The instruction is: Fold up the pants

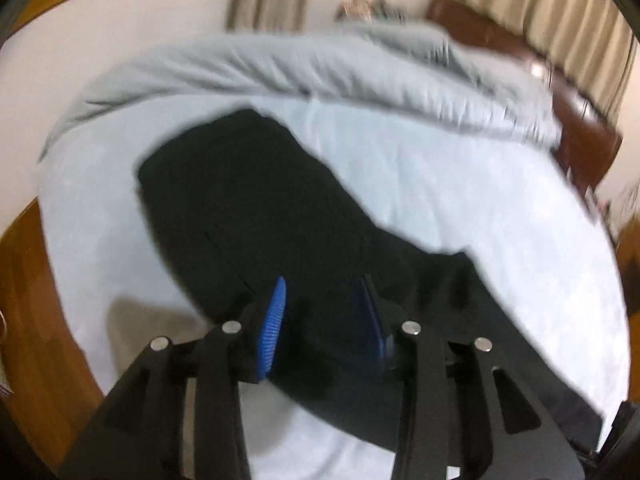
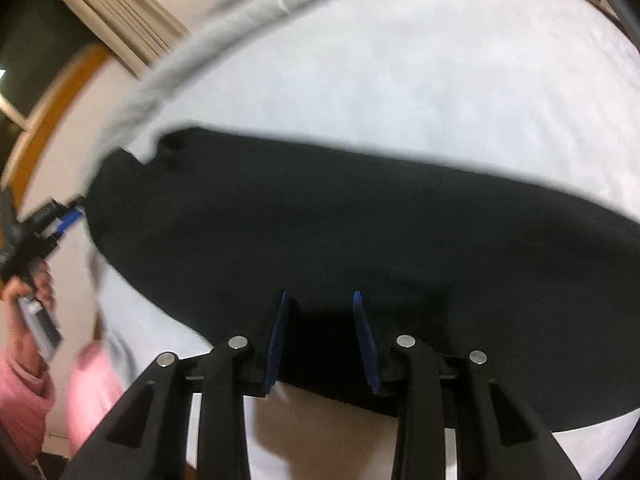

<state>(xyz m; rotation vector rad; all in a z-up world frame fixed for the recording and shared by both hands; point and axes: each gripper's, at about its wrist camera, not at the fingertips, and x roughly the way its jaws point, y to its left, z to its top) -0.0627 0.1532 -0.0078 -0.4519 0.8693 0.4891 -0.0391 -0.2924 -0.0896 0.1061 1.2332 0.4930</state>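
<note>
Spread jaws of the left gripper straddle the near edge of the black pants, which lie ahead on the bed sheet. Right gripper, equally spread, probably hovers over the pants' near edge; both should pinch together before lifting.

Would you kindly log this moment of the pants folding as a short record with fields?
Garment: black pants, spread flat
Surface: white sheet on a bed
Bedding: grey duvet bunched along the far side
Left tongs: open, pads astride the near pants edge
Right tongs: open, pads astride the near pants edge
Fold progress: cannot tell
Image quality: motion blur in both views
</note>
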